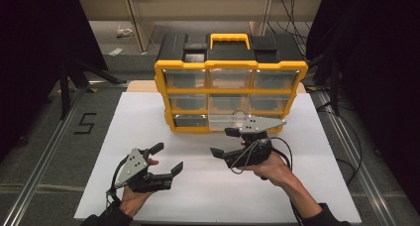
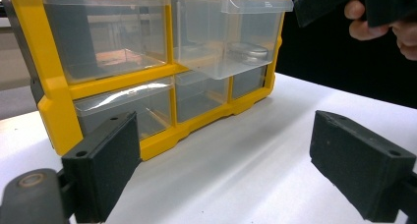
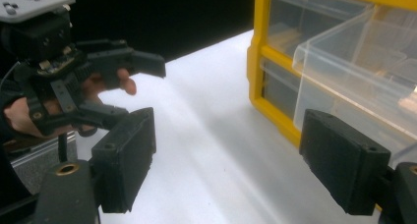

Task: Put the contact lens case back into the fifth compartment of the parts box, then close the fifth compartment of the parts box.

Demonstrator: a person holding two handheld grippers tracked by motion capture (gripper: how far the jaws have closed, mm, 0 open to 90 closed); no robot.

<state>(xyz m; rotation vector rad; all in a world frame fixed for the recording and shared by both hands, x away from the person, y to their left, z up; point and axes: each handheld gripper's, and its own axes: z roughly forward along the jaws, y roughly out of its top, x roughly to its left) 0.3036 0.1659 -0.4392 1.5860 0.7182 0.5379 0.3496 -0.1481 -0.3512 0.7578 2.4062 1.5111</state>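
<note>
— So why do we hold both tongs released, left tongs [image 1: 167, 158] and right tongs [image 1: 223, 142]?

— Because the pulled-out drawer [image 1: 229, 121], bottom middle of the organizer [image 1: 230, 65] on the desk [image 1: 148, 117], awaits us.

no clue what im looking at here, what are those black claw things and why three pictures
The black claws are tools a person holds, one per hand: the left hand-held gripper and the right hand-held gripper. Both stand open and hold nothing.

The high view looks down from above the person's side of the white table. The other two pictures come from cameras riding on each tool, looking along its own black jaws.

On the table stands a yellow organizer with clear drawers. One drawer, in the bottom row's middle, is pulled out beside the right tool. Something round seems to lie inside it; I cannot tell what.
</note>
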